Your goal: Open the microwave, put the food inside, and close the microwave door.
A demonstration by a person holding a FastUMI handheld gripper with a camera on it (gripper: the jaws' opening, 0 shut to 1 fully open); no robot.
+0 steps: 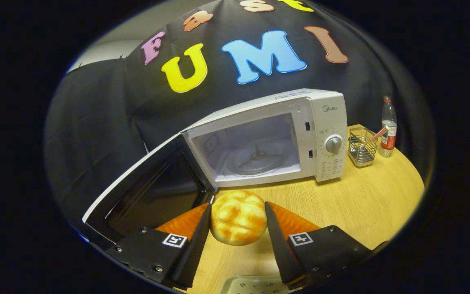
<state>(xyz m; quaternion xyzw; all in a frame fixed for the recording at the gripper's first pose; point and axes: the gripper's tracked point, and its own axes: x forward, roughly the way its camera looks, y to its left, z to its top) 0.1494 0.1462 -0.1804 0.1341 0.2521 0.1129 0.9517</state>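
A round golden bread bun (238, 217) is held off the table, with my gripper (238, 212) shut on it, one finger pressing each side. Just beyond the bun stands a white microwave (324, 122) on the wooden table (365, 204). Its door (149, 192) is swung wide open to the left, showing its dark inner window. The cavity is lit and bare, with the glass turntable (257, 159) on its floor. The bun sits in front of the cavity's lower left corner, close to the door hinge.
Right of the microwave stand a wire mesh holder (361, 148) with a straw-like stick in it and a clear plastic bottle (388, 128) with a red label. A pale tray edge (251, 283) shows below the fingers. Bare tabletop lies to the right.
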